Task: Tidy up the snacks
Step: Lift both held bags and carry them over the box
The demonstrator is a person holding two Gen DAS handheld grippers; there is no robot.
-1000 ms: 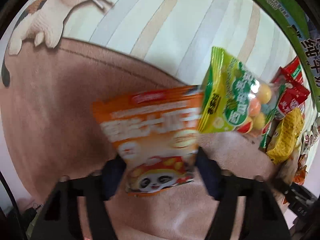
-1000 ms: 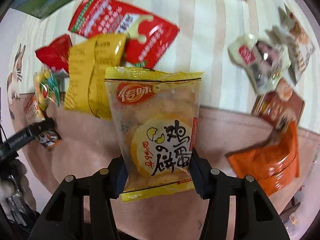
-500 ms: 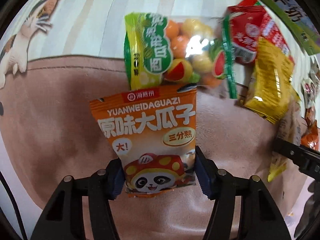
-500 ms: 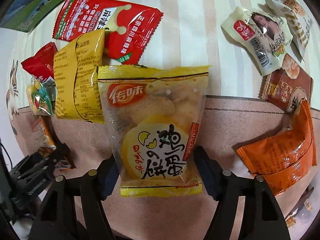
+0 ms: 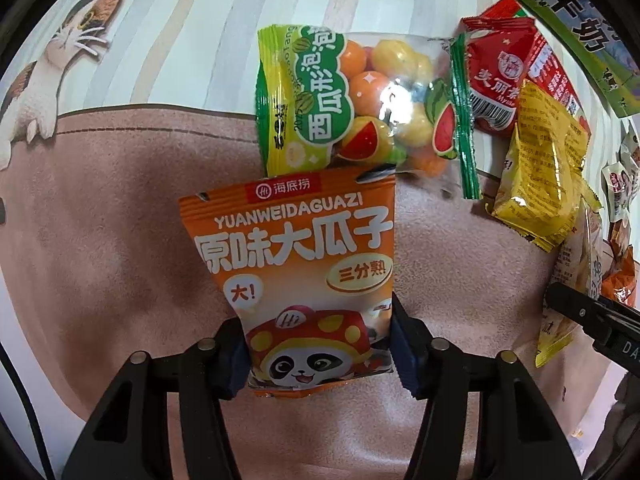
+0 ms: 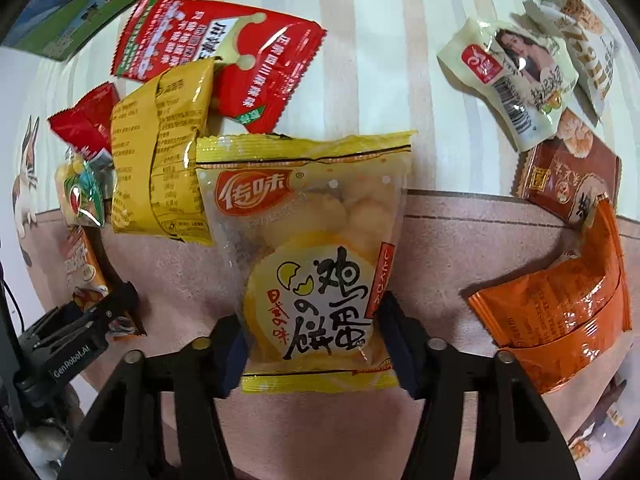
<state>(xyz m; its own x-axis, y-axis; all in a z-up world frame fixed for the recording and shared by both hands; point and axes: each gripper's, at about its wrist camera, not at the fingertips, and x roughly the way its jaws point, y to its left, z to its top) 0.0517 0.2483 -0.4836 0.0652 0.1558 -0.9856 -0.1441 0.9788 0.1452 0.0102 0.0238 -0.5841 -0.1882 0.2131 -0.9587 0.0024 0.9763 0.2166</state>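
The left gripper (image 5: 318, 354) grips the orange seed packet (image 5: 298, 264), long axis toward 12 o'clock, its top touching the candy bag (image 5: 360, 108); the right gripper (image 6: 312, 354) grips the yellow biscuit packet (image 6: 308, 248).

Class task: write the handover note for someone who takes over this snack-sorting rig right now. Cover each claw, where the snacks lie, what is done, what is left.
Left claw: shut on the orange panda packet.
Right claw: shut on the yellow egg-biscuit packet.
On the mat: a fruit-candy bag, a yellow pouch overlapping a red packet; orange packets on the right.
Done: both packets gripped.
Left: place both, then sort the loose snacks.
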